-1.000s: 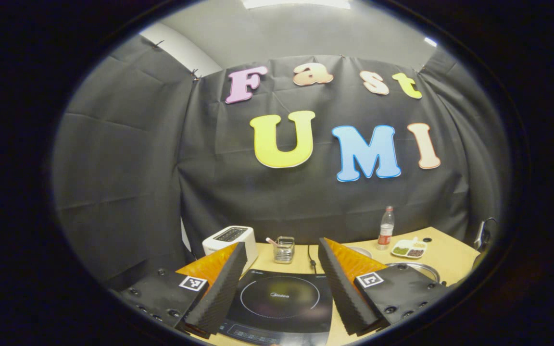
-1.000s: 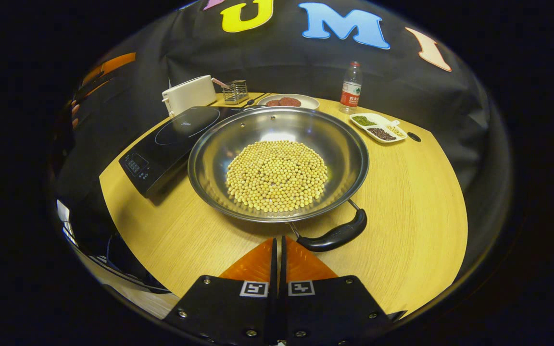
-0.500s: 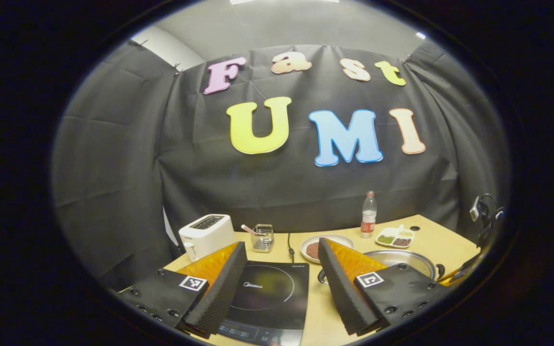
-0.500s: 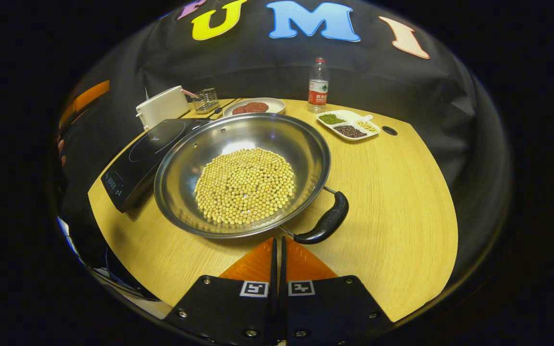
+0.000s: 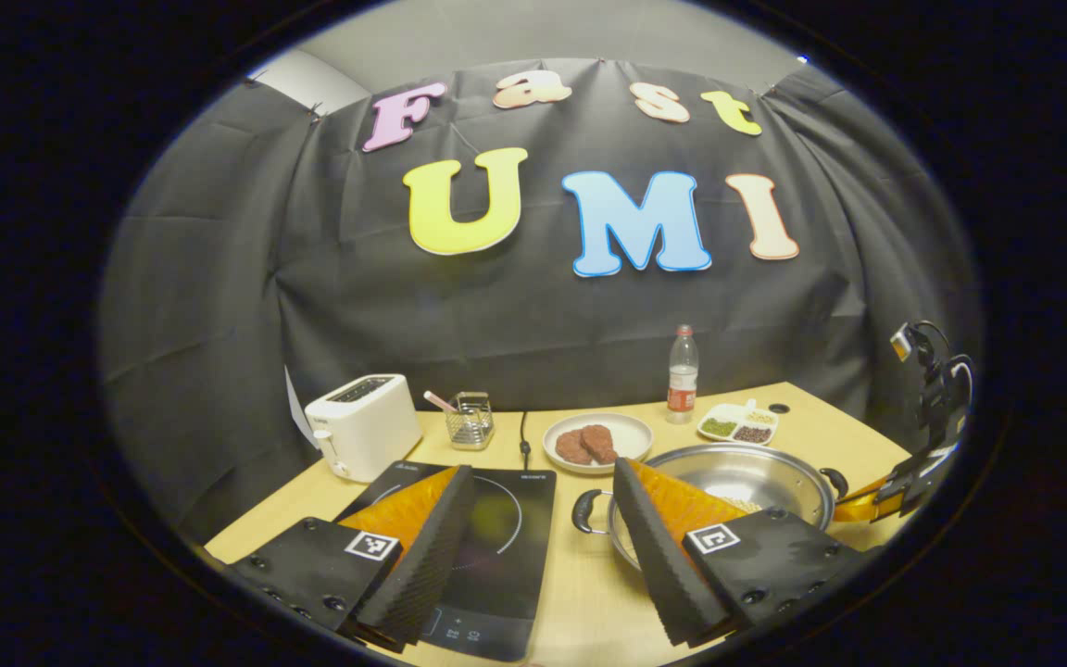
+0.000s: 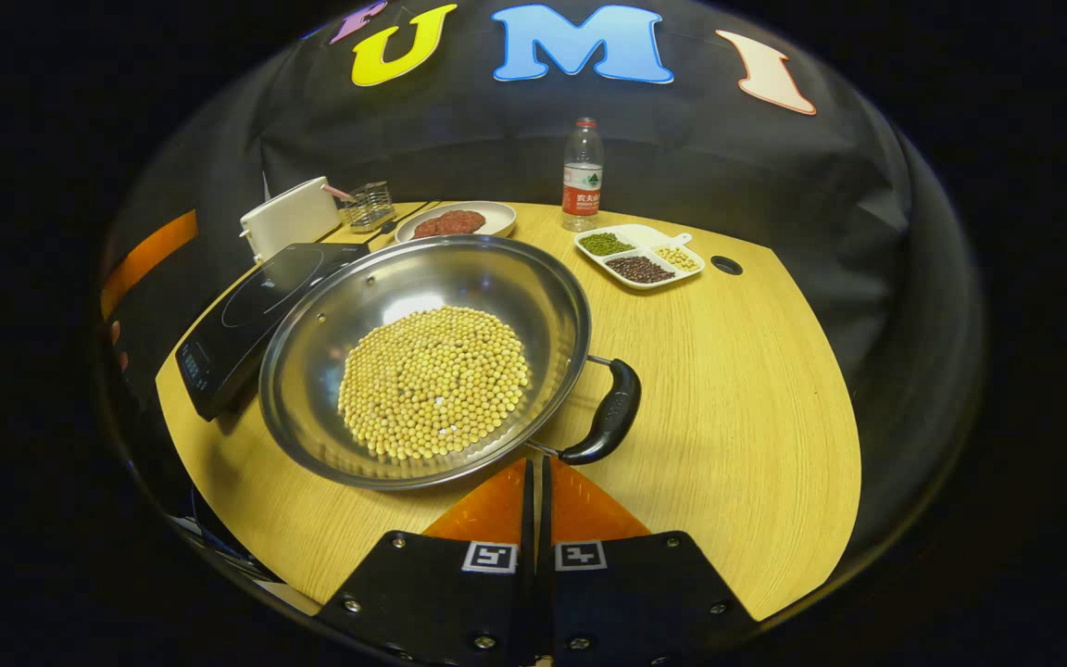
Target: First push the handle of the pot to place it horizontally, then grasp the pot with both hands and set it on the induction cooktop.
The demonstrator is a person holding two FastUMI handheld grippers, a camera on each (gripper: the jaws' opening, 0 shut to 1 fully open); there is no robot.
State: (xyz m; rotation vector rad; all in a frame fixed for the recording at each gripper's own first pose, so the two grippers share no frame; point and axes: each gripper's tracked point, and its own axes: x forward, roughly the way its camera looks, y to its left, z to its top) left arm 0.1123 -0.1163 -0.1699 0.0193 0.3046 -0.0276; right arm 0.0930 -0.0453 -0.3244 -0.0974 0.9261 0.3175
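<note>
A steel pot (image 6: 543, 306) holding soybeans (image 6: 432, 380) sits on the wooden table (image 6: 737, 398), just right of the black induction cooktop (image 6: 246, 310). One black pot handle (image 6: 609, 412) points to the right and slightly toward me. My right gripper (image 6: 533, 463) is shut with nothing in it, its tips at the pot's near rim beside that handle's near end. My left gripper (image 5: 543, 471) stands open above the cooktop (image 5: 496, 528), with the pot (image 5: 746, 468) and its other handle (image 5: 586, 509) just to the right. The right gripper (image 5: 899, 482) shows past the pot.
Along the back stand a white toaster (image 5: 362, 435), a wire holder (image 5: 470, 419), a plate of meat patties (image 5: 596, 443), a water bottle (image 5: 681, 375) and a divided dish of beans (image 5: 737, 424). The table's rounded front edge runs close below my right gripper.
The pot has turned: its near handle swung from the front round to the right. The right gripper stayed shut. The left gripper view shifted, bringing the pot and plate into sight.
</note>
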